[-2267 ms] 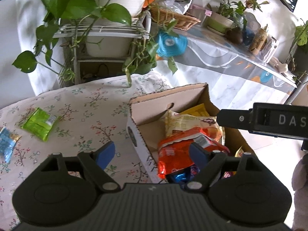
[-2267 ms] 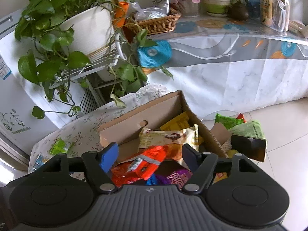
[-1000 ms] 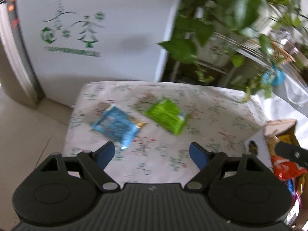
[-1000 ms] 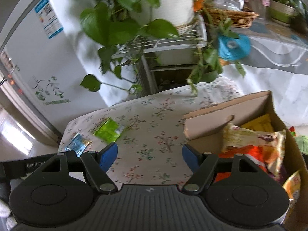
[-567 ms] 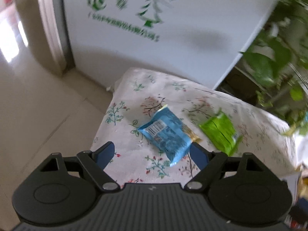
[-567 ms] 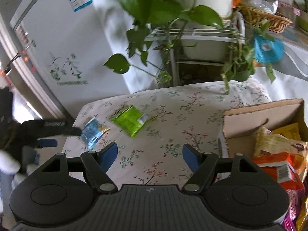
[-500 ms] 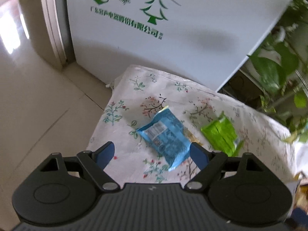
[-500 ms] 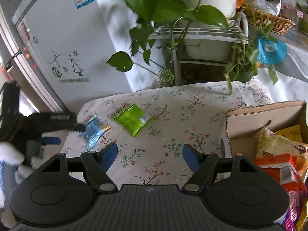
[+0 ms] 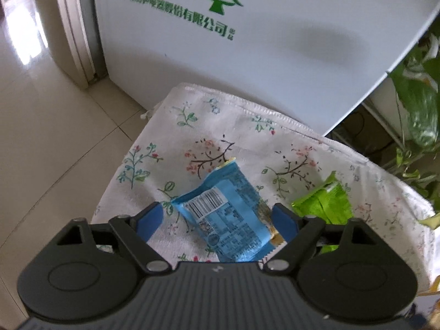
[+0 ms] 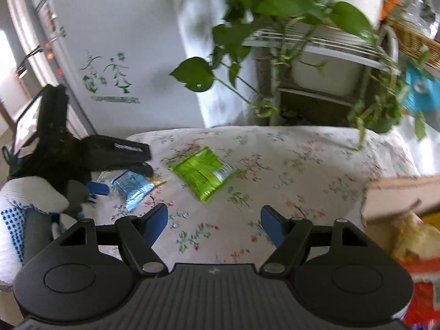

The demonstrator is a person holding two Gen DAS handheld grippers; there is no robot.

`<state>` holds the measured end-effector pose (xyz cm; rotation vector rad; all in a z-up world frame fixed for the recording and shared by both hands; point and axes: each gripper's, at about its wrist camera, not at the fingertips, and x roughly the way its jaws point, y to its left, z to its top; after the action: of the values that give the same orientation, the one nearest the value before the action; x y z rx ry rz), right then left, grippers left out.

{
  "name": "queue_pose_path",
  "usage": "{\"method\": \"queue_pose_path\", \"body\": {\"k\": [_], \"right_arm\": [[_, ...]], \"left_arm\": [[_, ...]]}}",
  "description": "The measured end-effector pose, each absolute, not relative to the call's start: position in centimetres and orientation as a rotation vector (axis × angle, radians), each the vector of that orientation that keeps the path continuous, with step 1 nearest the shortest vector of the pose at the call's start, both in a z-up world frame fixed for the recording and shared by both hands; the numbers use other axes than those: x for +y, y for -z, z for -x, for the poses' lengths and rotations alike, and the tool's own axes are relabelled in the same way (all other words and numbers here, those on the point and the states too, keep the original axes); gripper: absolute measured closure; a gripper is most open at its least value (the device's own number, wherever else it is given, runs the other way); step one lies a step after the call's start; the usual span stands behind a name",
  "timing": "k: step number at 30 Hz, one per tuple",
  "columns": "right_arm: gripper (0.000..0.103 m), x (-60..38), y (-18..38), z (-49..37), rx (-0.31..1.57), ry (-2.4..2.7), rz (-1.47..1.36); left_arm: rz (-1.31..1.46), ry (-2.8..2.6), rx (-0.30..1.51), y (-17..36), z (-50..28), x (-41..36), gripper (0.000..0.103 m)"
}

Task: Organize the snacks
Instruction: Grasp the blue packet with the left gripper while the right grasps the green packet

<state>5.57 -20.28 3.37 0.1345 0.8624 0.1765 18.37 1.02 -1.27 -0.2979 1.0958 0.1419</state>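
Floral-cloth table (image 10: 288,162) carries blue packet (image 9: 228,217), green packet (image 10: 205,172), cardboard box (image 10: 396,195).

A blue snack packet (image 9: 230,216) lay flat on the floral cloth, barcode side up, its gold-edged seal toward 5 o'clock and its long axis running from 11 to 5 o'clock. At about 3 o'clock from it, apart, lay a bright green snack packet (image 9: 324,206), also flat. In the right wrist view the green packet (image 10: 205,173) showed a white label near its 3 o'clock end.
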Motion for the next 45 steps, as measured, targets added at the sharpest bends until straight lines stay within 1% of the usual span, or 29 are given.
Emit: {"method": "queue_pose_path", "body": {"k": [6,11,12,22,25,32,35,36,38,41,43,45], "right_arm": [[0.023,-19.3,-1.9,-7.9,0.838,-0.233,-0.069],[0.023,-19.2,-0.9,-10.2,0.817,-0.264,-0.101],[0.023,-19.0,-0.6,-10.6,0.812,-0.270,-0.092],[0.023,-17.9,3.3,-13.7,0.800,-0.310,-0.025],[0.020,-17.8,3.9,-14.4,0.777,-0.311,-0.026],[0.017,-16.6,4.8,-15.4,0.747,-0.343,0.040],[0.017,-16.3,5.4,-15.6,0.760,-0.343,0.068],[0.019,-16.3,5.4,-15.5,0.754,-0.344,0.072],[0.028,-16.1,5.3,-15.4,0.756,-0.354,0.085],[0.038,-15.8,5.0,-15.0,0.760,-0.347,0.090],[0.042,-15.8,4.8,-14.7,0.765,-0.346,0.092],[0.043,-15.9,4.6,-14.5,0.781,-0.334,0.081]], "left_arm": [[0.225,-0.106,1.081,1.4,-17.5,1.0,0.014],[0.212,-0.064,1.092,1.0,-17.2,2.1,0.026],[0.199,-0.051,1.095,0.9,-17.1,2.2,0.026],[0.178,0.014,1.087,0.9,-16.6,3.3,0.026],[0.150,0.025,1.076,1.0,-16.5,3.1,0.026],[0.106,0.056,1.058,1.3,-16.3,2.9,0.019],[0.093,0.060,1.051,1.4,-16.1,2.8,0.017],[0.094,0.064,1.049,1.4,-16.1,2.7,0.017],[0.096,0.079,1.043,1.4,-16.1,2.5,0.017],[0.076,0.084,1.040,1.5,-16.0,1.8,0.016],[0.083,0.075,1.043,1.7,-16.2,1.6,0.017],[0.080,0.052,1.037,1.8,-16.3,1.4,0.018]]}}
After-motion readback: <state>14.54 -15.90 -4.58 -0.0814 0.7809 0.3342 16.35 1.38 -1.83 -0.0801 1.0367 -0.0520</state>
